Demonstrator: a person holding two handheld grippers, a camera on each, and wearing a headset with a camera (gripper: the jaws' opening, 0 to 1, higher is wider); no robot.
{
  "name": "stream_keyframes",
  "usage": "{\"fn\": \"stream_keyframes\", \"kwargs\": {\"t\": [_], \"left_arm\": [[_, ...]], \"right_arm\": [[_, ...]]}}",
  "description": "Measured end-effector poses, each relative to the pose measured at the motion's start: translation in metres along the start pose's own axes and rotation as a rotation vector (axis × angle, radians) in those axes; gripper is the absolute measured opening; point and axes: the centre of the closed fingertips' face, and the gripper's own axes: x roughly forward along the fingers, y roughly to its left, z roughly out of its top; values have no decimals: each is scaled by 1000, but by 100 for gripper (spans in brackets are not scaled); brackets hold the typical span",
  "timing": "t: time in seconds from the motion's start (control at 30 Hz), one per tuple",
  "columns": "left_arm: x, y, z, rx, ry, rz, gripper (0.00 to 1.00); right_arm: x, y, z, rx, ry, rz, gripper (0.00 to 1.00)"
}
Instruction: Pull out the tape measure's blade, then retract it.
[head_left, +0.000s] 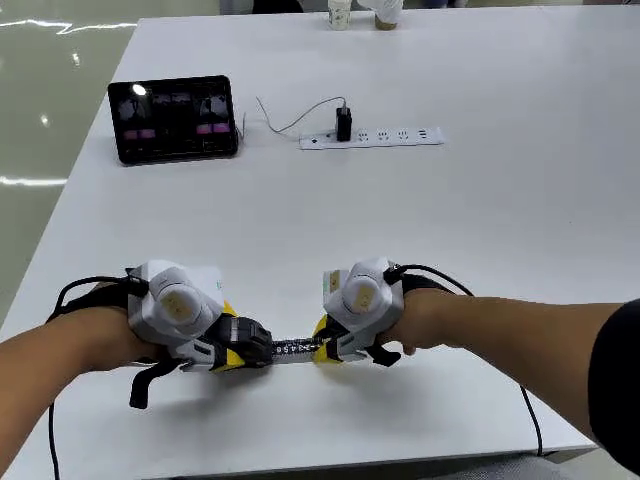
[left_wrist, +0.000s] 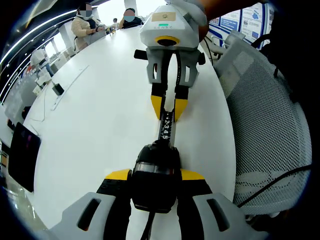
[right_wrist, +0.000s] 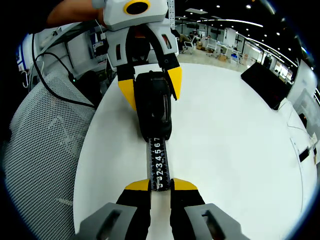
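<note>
The left tongs (head_left: 232, 338) are clamped on the black tape measure case (head_left: 252, 345), their yellow tips pressing its two sides. The right tongs (head_left: 322, 345) are closed on the free end of the blade (head_left: 295, 347), just beside the case. A short length of blade, with printed digits facing up, spans the gap between the two. All of this sits on the white bench (head_left: 480, 230) near its front edge. A dark tablet (head_left: 175, 118) and a white power strip (head_left: 375, 137) with a black plug (head_left: 343, 124) lie well apart, toward the far side. A mesh chair (left_wrist: 260, 125) stands beside the bench. The blade's long axis runs left to right across the person, and the case's mouth faces the right tongs.
</note>
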Motion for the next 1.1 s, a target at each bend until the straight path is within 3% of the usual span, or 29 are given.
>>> {"fn": "stream_keyframes", "kwargs": {"t": [1.1], "left_arm": [[0,-2,0,-8,2,10,29]], "right_arm": [[-10,1,-14,-5,7,13,11]]}}
